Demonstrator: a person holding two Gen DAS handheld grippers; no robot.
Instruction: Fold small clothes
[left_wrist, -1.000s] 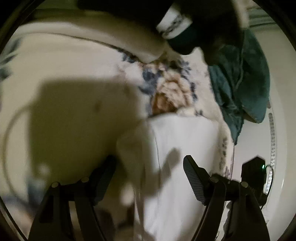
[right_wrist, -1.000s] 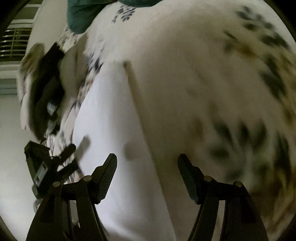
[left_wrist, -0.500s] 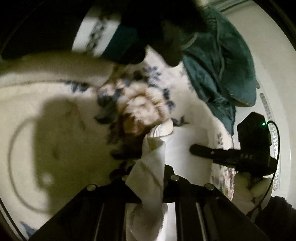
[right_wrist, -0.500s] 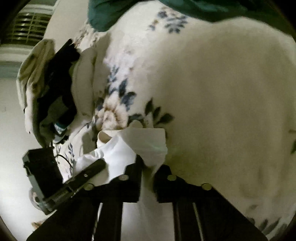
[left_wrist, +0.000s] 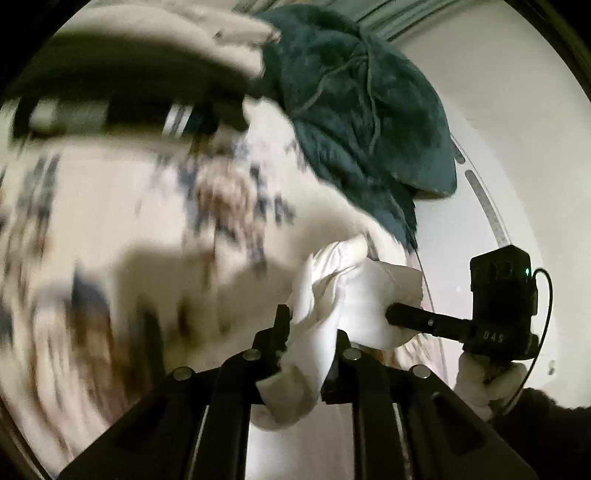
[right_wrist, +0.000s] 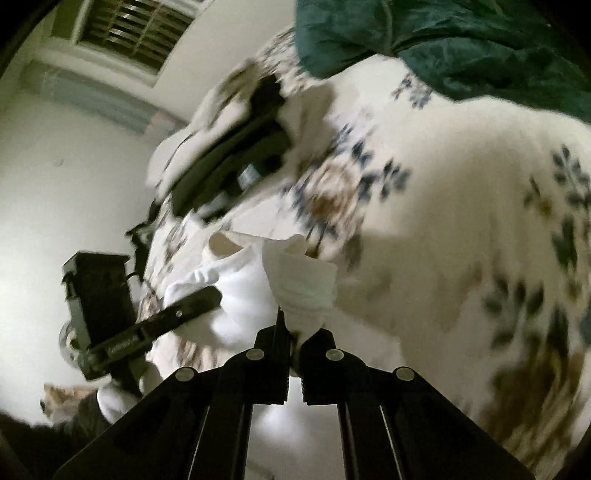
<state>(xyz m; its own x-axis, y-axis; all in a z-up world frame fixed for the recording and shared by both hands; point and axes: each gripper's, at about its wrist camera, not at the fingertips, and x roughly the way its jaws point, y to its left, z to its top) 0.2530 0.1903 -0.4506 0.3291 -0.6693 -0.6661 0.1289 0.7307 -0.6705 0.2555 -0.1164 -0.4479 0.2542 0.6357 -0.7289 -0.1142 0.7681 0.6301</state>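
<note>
- Left wrist view: the white garment (left_wrist: 351, 302) hangs bunched between my two grippers, lifted off the floral blanket (left_wrist: 129, 229).
- My left gripper (left_wrist: 310, 332) pinches one edge, its jaws easing apart slightly with cloth between them.
- My right gripper (right_wrist: 291, 328) is clenched on the other edge.
- Judging by this, I'm mid-lift; next I should spread it flat, clear of the teal cloth (left_wrist: 362, 122).

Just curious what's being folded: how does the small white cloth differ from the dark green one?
The white cloth is bright white; the dark green cloth is deep teal. The white cloth is bunched, pinched in the right tongs; the dark green cloth lies loose on the floral blanket. The dark green cloth looks larger than the white cloth. Both are crumpled fabric.
</note>
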